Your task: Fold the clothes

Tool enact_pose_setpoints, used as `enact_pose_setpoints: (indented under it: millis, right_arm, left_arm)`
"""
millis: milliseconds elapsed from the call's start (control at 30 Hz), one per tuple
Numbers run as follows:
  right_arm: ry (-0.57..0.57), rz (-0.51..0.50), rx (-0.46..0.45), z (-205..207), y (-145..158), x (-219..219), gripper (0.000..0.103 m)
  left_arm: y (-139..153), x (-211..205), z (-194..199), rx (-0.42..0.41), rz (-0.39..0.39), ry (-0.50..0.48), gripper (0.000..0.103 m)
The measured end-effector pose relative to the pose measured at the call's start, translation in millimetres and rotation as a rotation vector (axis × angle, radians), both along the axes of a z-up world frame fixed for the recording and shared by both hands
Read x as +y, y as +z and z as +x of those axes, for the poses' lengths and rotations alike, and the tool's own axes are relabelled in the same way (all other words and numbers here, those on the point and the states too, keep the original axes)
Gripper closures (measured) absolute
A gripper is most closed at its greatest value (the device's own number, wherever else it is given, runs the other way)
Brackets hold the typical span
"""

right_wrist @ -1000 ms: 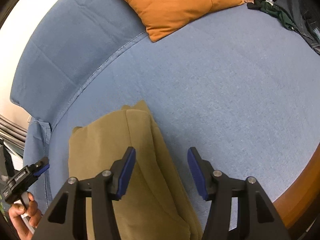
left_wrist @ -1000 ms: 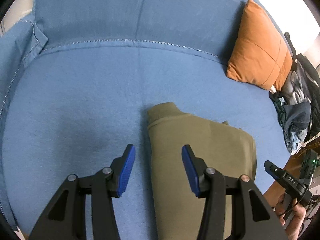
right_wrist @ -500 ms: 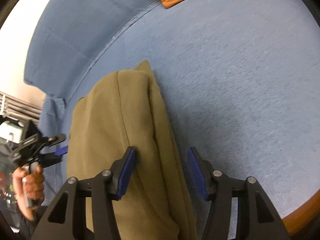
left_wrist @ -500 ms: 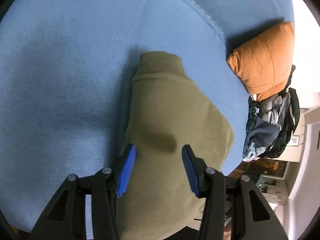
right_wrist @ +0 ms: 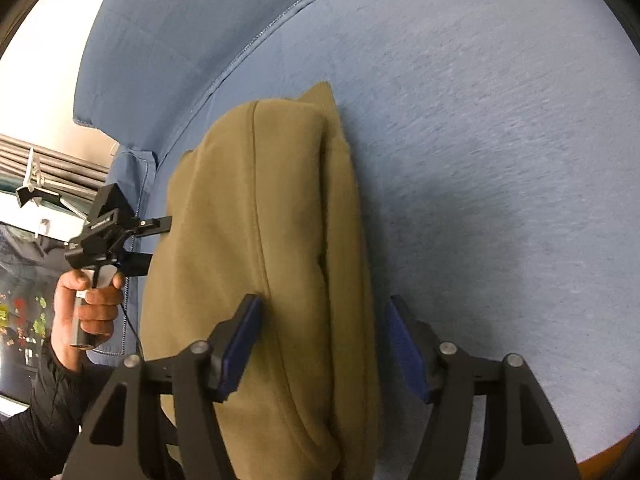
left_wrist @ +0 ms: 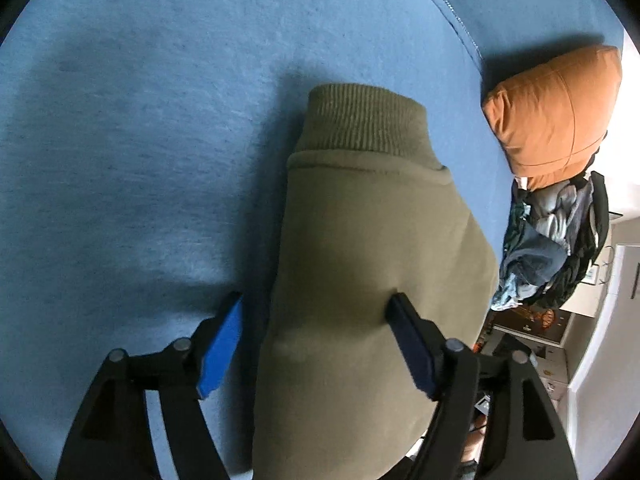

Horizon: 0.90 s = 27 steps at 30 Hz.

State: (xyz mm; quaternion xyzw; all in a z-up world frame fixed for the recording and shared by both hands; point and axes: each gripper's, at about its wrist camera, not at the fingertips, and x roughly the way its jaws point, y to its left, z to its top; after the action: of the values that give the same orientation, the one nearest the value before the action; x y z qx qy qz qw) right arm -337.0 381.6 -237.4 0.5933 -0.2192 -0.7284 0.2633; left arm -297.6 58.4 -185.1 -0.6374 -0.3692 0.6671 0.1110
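Where folded, olive sweatshirt (left_wrist: 360, 264) thick, ribbed-hemmed

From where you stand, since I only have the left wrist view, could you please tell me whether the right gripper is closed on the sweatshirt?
Observer: No. The right gripper is open, straddling the olive sweatshirt's folded edge.
Operator: Thank you. Where is my left gripper relative to the garment?
Observer: The left gripper is at the sweatshirt's opposite side, its fingers reaching the edge there.
Operator: Is anything visible behind it?
Observer: Yes, the blue sofa's armrest corner, hidden from your camera.
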Motion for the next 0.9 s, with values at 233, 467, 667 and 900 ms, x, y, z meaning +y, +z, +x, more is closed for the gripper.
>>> enact_pose_setpoints:
  millis: [233,467,667,900]
  right_arm:
    - [-0.017,-0.092,-0.023,-4.9,-11.2,4.6,0.007]
    - [0.041,-0.13,-0.004,-12.4,-8.7,-23.7,0.046]
    - [0.015,-0.147,0.092,6.7,12.9,3.1,0.076]
    - [-0.13,-0.222,0.174,45.5,28.5,78.6,0.077]
  left_arm:
    - [-4.4,10.3,-7.7,0.063,0.0,-0.059,0.037]
    - [0.9,14.7,-9.1,0.115,-0.014,-0.06,0.063]
    - [43.5,48.5,-18.0,0.262,-0.151,-0.141,0.07]
    - [83.2,134.3,-31.4,0.459,-0.179,-0.256,0.071]
